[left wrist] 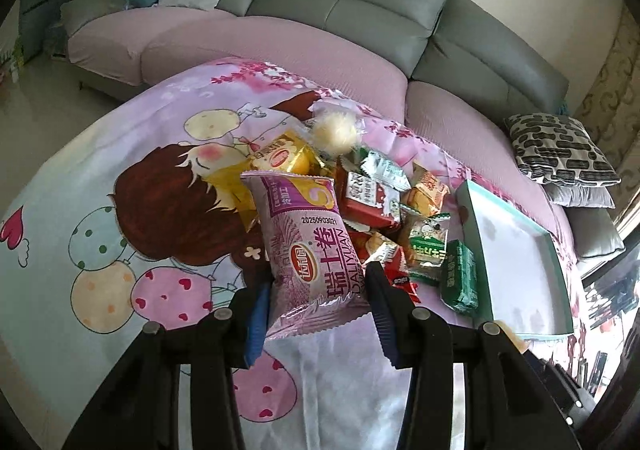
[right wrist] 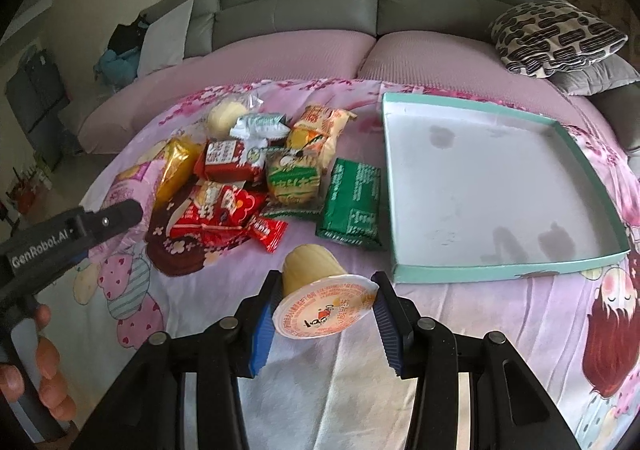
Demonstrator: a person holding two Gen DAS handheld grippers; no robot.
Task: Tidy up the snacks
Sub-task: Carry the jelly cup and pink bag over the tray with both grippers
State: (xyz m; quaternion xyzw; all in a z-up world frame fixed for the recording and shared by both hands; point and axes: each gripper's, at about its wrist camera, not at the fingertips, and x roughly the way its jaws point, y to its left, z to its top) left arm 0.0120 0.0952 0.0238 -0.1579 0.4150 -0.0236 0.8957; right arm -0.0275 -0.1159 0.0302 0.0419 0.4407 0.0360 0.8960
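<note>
Purple swiss-roll packet [left wrist: 310, 254] pinched by the left gripper [left wrist: 318, 314], jelly cup [right wrist: 320, 296] by the right gripper [right wrist: 324, 324]
Both sit clamped between blue-padded fingers [right wrist: 262, 330] above the cartoon bedsheet [right wrist: 200, 290]; the snack pile [right wrist: 256, 173] lies beside the teal tray [right wrist: 508, 274]

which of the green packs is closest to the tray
The dark green foil pack, lying flat just left of the teal tray. The other green-printed packs sit farther left in the pile.
</note>
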